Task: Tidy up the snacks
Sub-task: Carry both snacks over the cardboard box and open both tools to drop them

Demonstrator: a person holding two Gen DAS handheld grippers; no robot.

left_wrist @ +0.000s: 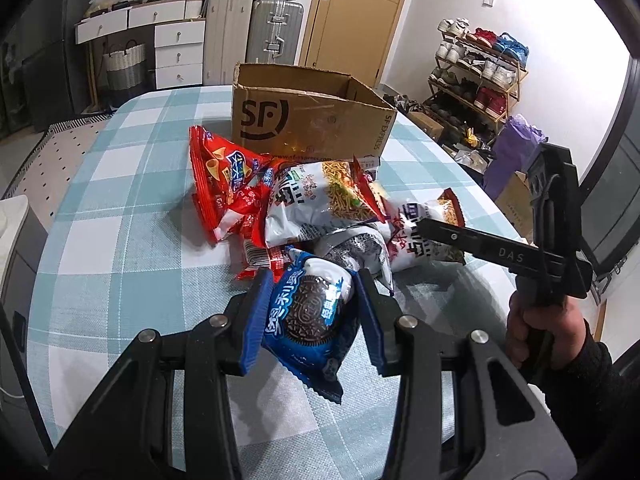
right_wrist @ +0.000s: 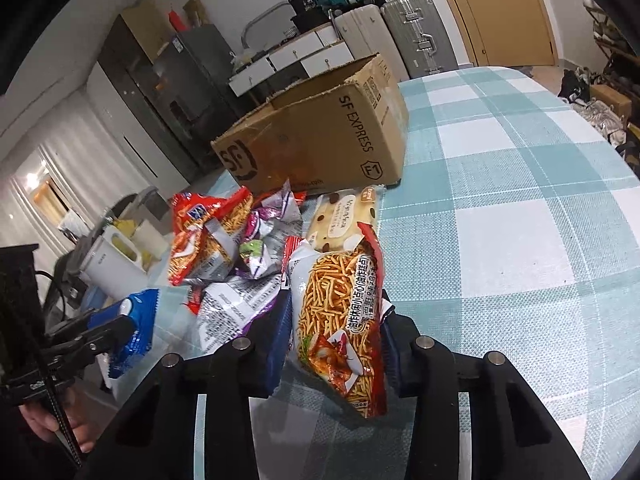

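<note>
My left gripper (left_wrist: 314, 280) is shut on a blue Oreo pack (left_wrist: 310, 316), held at the near edge of the snack pile. My right gripper (right_wrist: 336, 312) is shut on a noodle-snack bag (right_wrist: 340, 328) with red edges; it also shows in the left wrist view (left_wrist: 428, 224) at the pile's right side. The pile holds a red chip bag (left_wrist: 224, 184), a white noodle bag (left_wrist: 320, 200) and a cream cookie pack (right_wrist: 344, 220). An open SF Express cardboard box (left_wrist: 304, 120) stands behind the pile; it also shows in the right wrist view (right_wrist: 320, 140).
The table has a blue-and-white checked cloth (right_wrist: 520, 200). A white appliance (right_wrist: 116, 264) stands off the table's left side. Suitcases (left_wrist: 256, 28), drawers (left_wrist: 176, 48), a door and a shoe rack (left_wrist: 476, 76) stand behind the table.
</note>
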